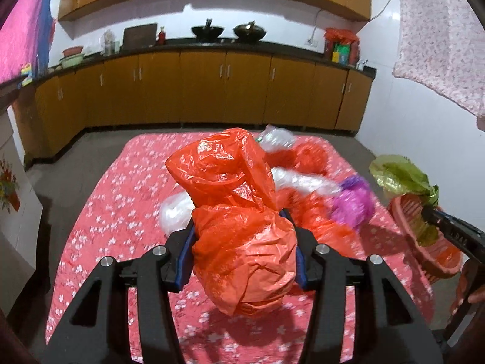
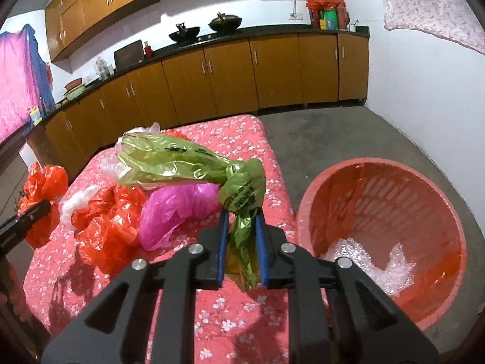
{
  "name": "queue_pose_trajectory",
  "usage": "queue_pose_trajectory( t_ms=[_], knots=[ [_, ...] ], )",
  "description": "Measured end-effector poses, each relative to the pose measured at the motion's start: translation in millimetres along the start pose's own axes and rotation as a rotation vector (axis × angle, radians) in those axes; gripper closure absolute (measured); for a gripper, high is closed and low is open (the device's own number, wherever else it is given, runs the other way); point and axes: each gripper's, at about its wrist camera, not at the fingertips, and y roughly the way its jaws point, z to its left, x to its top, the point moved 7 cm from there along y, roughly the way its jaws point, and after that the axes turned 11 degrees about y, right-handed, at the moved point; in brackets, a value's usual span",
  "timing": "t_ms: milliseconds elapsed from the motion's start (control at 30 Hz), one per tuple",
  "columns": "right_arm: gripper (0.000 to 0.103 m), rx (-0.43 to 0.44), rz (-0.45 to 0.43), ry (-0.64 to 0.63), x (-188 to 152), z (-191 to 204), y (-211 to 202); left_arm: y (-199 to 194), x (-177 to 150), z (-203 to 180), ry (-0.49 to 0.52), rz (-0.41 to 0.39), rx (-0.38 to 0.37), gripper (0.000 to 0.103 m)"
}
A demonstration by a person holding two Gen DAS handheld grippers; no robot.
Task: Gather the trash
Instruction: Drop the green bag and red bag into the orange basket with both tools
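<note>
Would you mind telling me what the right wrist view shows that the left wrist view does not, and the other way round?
Only the right wrist view shows the inside of the red basket, with clear plastic at its bottom. Only the left wrist view shows the clear bottle at the far end of the table. Both show the left gripper shut on an orange bag, the right gripper shut on a green bag, the pink bag and the floral tablecloth.

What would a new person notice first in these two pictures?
First, the orange bag gripped in the left gripper above the pink flowered bed cover. Then the green bag pinched in the right gripper, beside the pink basket on the floor. More orange bags and a magenta bag lie on the cover.
</note>
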Motion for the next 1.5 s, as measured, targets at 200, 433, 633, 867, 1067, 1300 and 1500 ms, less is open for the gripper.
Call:
queue_pose_trajectory(
  t_ms=[200,433,633,867,1067,1300,1500],
  knots=[
    [0.085,-0.038,-0.031,0.047,4,-32,-17,-5,17,-27,0.036,-0.039,-0.053,0.052],
    [0.085,-0.137,-0.059,0.136,6,-88,-34,2,32,-80,0.084,-0.053,-0.143,0.052],
    [0.085,-0.247,-0.089,0.233,5,-143,-51,13,41,-138,0.139,-0.048,-0.244,0.052],
    [0.085,-0.353,-0.144,0.259,8,-179,-72,28,48,-218,0.219,-0.039,-0.377,0.052],
    [0.085,-0.365,-0.158,0.297,10,-197,-75,36,48,-264,0.282,-0.028,-0.442,0.052],
    [0.085,-0.361,-0.148,0.356,10,-217,-65,47,46,-291,0.333,-0.008,-0.475,0.052],
    [0.085,-0.353,-0.142,0.364,13,-221,-57,53,45,-306,0.357,0.006,-0.487,0.051]
  ],
)
